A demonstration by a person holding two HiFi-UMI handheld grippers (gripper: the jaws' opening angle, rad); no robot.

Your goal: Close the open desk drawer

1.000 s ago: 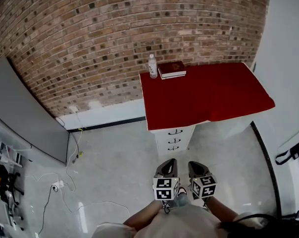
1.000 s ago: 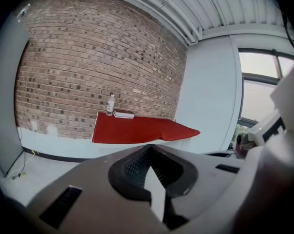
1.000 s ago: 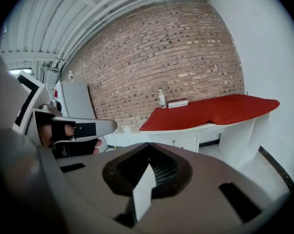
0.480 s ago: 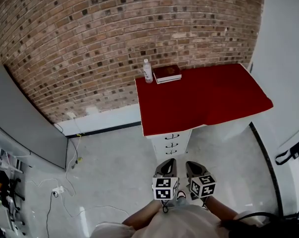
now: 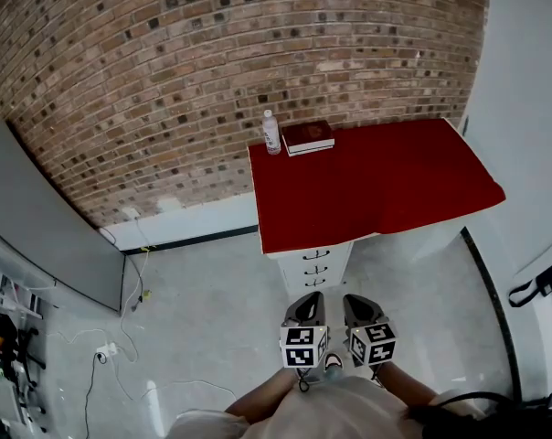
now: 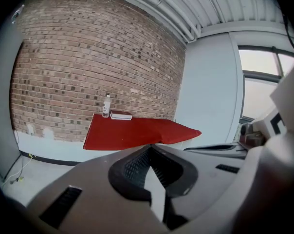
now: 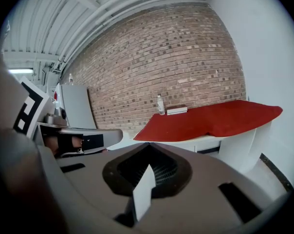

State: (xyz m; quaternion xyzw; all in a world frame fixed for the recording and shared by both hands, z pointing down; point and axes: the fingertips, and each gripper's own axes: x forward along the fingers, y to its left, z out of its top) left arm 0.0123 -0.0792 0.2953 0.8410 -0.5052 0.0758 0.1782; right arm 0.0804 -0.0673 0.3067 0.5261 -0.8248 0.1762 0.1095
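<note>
A desk under a red cloth [image 5: 376,181] stands against the brick wall. Beneath its left end is a white drawer unit [image 5: 315,265] with three dark handles; from here I cannot tell which drawer stands out. My left gripper [image 5: 305,304] and right gripper [image 5: 356,304] hover side by side close to my body, over the floor short of the drawer unit, touching nothing. Both look shut and hold nothing. The left gripper [image 6: 149,147] view shows the red cloth [image 6: 132,130] far ahead. From the right gripper [image 7: 148,145], the cloth [image 7: 210,118] is also distant.
A clear bottle [image 5: 270,133] and a dark red book [image 5: 309,136] sit at the desk's back left corner. A grey panel [image 5: 47,218] leans at the left, with cables [image 5: 121,337] on the floor. A white wall [image 5: 532,108] bounds the right.
The head view has shifted a little, so the desk sits slightly further left and the drawer unit slightly lower. Both grippers keep their place, shut.
</note>
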